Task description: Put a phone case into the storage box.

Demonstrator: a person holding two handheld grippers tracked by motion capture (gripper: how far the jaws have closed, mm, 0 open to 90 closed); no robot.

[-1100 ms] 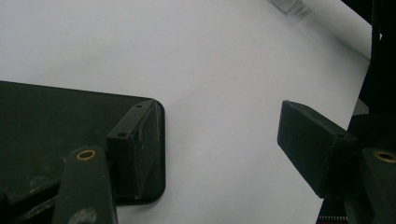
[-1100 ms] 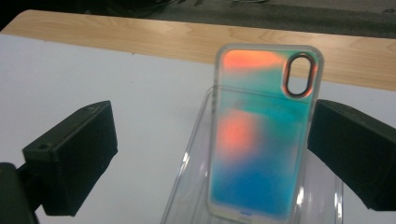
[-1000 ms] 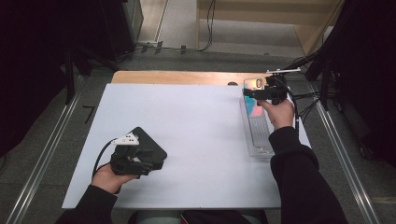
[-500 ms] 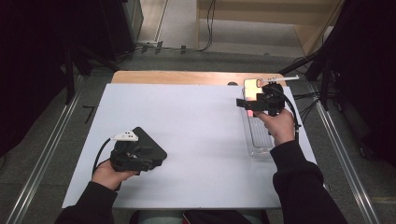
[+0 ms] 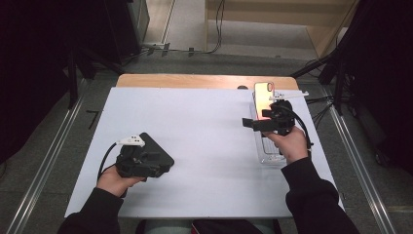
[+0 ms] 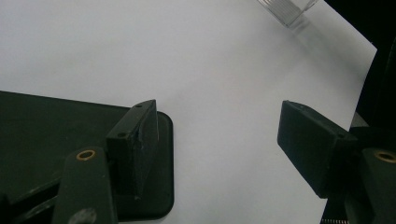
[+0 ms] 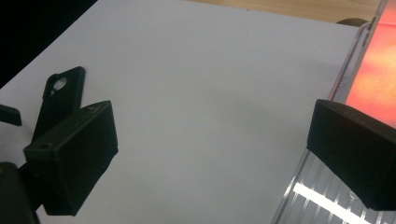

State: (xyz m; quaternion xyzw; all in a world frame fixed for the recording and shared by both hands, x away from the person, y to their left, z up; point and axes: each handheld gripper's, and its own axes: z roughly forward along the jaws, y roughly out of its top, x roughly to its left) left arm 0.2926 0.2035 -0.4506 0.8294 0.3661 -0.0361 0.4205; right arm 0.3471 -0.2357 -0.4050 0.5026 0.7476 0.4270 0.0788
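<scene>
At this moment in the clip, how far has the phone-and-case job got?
Nothing looks finished. The phone lies in the clear tray at the right; the black case lies apart at the left. The right gripper hovers open beside the phone; the left gripper is open at the case's corner. Picking up and fitting remain.

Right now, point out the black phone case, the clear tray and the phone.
black phone case (image 5: 158, 155), high view, its flat back.
clear tray (image 5: 269, 151), high view, its near ribbed end.
phone (image 5: 262, 96), high view, its glowing screen.

Flat case lies left; clear tray lies right.
</scene>
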